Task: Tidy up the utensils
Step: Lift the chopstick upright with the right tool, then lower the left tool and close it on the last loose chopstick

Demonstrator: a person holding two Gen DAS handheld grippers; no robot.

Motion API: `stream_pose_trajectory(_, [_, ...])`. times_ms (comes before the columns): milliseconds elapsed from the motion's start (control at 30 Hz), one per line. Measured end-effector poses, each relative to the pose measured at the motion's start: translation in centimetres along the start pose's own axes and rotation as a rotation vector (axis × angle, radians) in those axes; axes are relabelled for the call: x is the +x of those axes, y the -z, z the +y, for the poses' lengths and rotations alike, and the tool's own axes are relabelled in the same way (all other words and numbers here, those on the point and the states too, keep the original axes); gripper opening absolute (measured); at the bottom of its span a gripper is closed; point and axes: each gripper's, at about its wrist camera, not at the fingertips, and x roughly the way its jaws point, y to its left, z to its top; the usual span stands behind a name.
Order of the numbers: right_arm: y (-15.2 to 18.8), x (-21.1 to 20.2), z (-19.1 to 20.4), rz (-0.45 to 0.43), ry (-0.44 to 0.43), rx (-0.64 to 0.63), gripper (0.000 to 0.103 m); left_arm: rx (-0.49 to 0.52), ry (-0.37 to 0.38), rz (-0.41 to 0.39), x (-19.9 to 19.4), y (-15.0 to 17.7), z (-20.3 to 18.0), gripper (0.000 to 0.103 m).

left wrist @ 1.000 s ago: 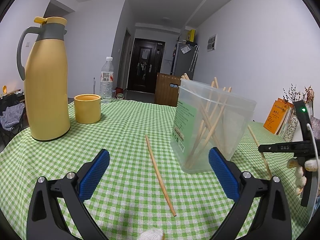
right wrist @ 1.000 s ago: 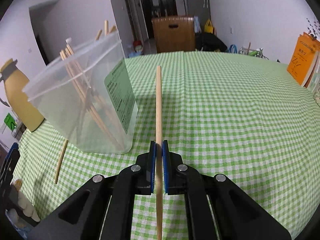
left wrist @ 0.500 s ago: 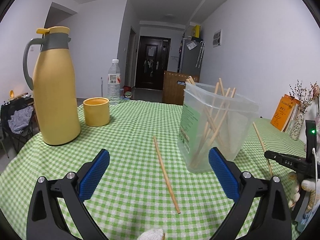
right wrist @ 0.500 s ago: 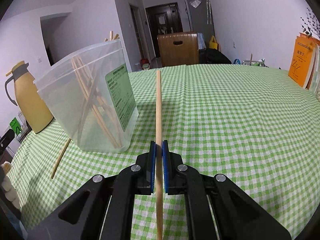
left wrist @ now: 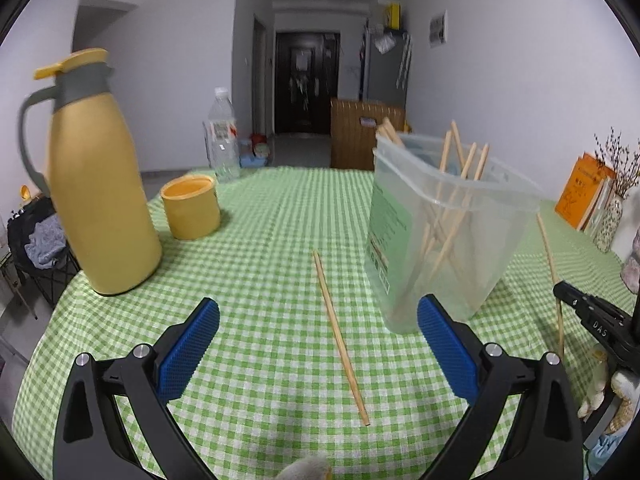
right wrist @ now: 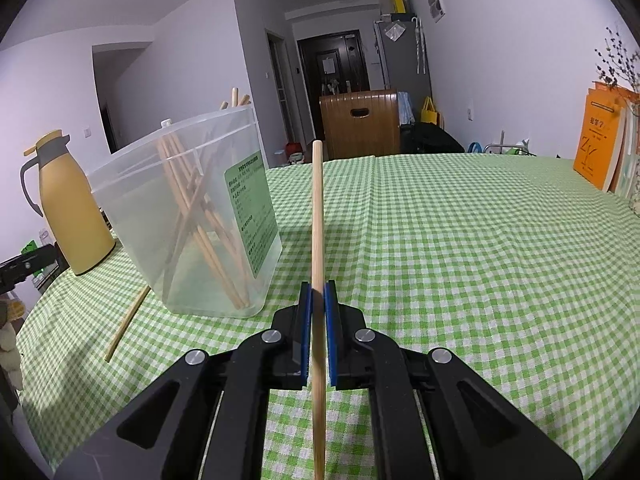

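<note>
A clear plastic tub (left wrist: 448, 224) (right wrist: 188, 220) with a green label stands on the green checked tablecloth and holds several wooden chopsticks. One loose chopstick (left wrist: 340, 332) (right wrist: 126, 320) lies flat on the cloth left of the tub. My left gripper (left wrist: 318, 344) is open, its blue pads spread either side of that loose chopstick and above it. My right gripper (right wrist: 317, 292) is shut on another chopstick (right wrist: 317, 216), which stands nearly upright between the pads, to the right of the tub. That held chopstick (left wrist: 550, 268) also shows at the right of the left wrist view.
A tall yellow thermos jug (left wrist: 96, 184) (right wrist: 68, 204) and a yellow cup (left wrist: 191, 206) stand at the left, a water bottle (left wrist: 222, 140) behind them. Orange books (left wrist: 584, 192) (right wrist: 600, 144) and a vase of dried sprigs (left wrist: 610, 216) sit along the right edge.
The left gripper has risen and drawn back, so the tub, jug and loose chopstick sit farther off. The right gripper tilted up with its chopstick still clamped.
</note>
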Motion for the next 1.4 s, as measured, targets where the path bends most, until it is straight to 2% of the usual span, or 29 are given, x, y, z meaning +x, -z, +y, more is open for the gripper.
stream_pose_trajectory(100, [0.0,-0.4,0.0,-0.019,0.014,-0.001,0.007,0.011,-0.009,0.085,2.0,-0.8,-0.2,0.096])
stream_pose_trajectory(167, [0.1,-0.7,-0.1,-0.031,0.026,0.0,0.007,0.01,-0.017,0.134,3.4,-1.2,-0.3,0.092])
stream_pose_trajectory(300, [0.0,-0.9,-0.5,-0.038,0.039,0.015,0.007,-0.026,-0.006,0.264,6.8,-1.6,0.1,0.079])
stream_pose_trajectory(333, [0.0,-0.9,-0.6,-0.039,0.042,0.021,0.007,-0.038,0.001,0.296,7.6,-1.6,0.1,0.073])
stream_pose_trajectory(467, [0.0,-1.0,-0.6,-0.046,0.044,0.024,0.007,-0.059,0.007,0.382,10.1,-1.6,0.0,0.06])
stream_pose_trajectory(600, [-0.1,-1.0,-0.7,-0.047,0.043,0.023,0.007,-0.084,0.012,0.455,12.4,-1.4,-0.1,0.044])
stream_pose_trajectory(633, [-0.1,-1.0,-0.7,-0.048,0.043,0.023,0.007,-0.087,0.011,0.466,12.9,-1.3,0.0,0.039])
stream_pose_trajectory(800, [0.0,-1.1,-0.7,-0.047,0.039,0.021,0.007,-0.099,0.016,0.509,15.0,-1.0,-0.4,0.029])
stream_pose_trajectory(1033, [0.0,-1.1,-0.6,-0.045,0.035,0.02,0.007,-0.088,0.013,0.526,16.4,-0.9,-0.8,0.011])
stream_pose_trajectory(1400, [0.1,-1.2,-0.4,-0.045,0.03,0.018,0.007,-0.055,-0.047,0.572,18.0,-1.1,-1.3,0.004])
